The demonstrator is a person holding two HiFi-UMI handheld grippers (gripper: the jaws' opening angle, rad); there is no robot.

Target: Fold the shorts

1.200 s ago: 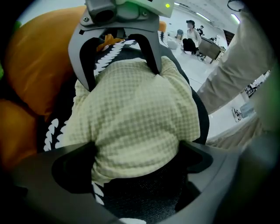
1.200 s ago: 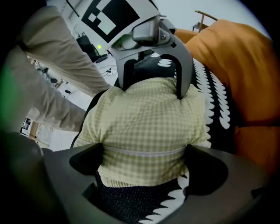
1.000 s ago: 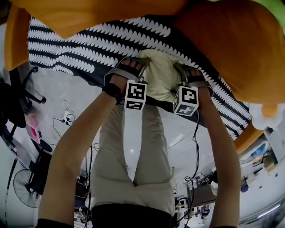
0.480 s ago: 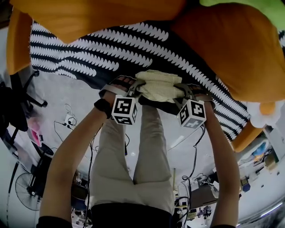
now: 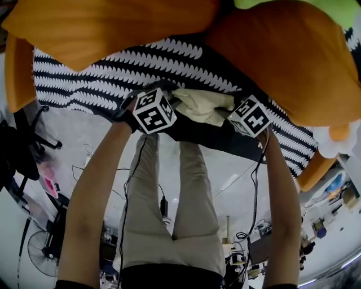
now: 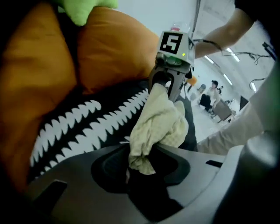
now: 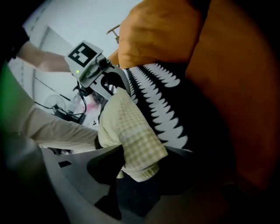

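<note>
Since they fill most of the far side, cushions (image 5: 293, 62): orange and bulky, banked along the far edge, with a green thing (image 5: 304, 5) just showing beyond them at the far right.
Cover (image 5: 84, 79): black with rows of white toothed marks, spread in front of the cushions and running left to right.
Legs (image 5: 169, 214): the person's own, in beige trousers, standing at the cover's near edge.
Shorts (image 5: 204, 106): pale yellow check, bunched into a short bundle strung between the two tools above the near part of the cover. They look to be lifted off it.
Left tool (image 6: 140, 164): clenched on the left end of the shorts. Its jaws have just been closing in and then easing a touch, with a wad of cloth pinched between them.
Right tool (image 7: 135, 175): grasping the right end at a hemmed edge. Its jaws have likewise just been closing and then easing slightly, with cloth between them.
Step in hand: likely the pick-up, with both ends gripped and the shorts raised, still crumpled and unfolded.
Next move calls for: drawing the tools apart to pull the cloth flat. It should then be laid on a clear stretch of the cover, with both grips firm so neither end slips.
</note>
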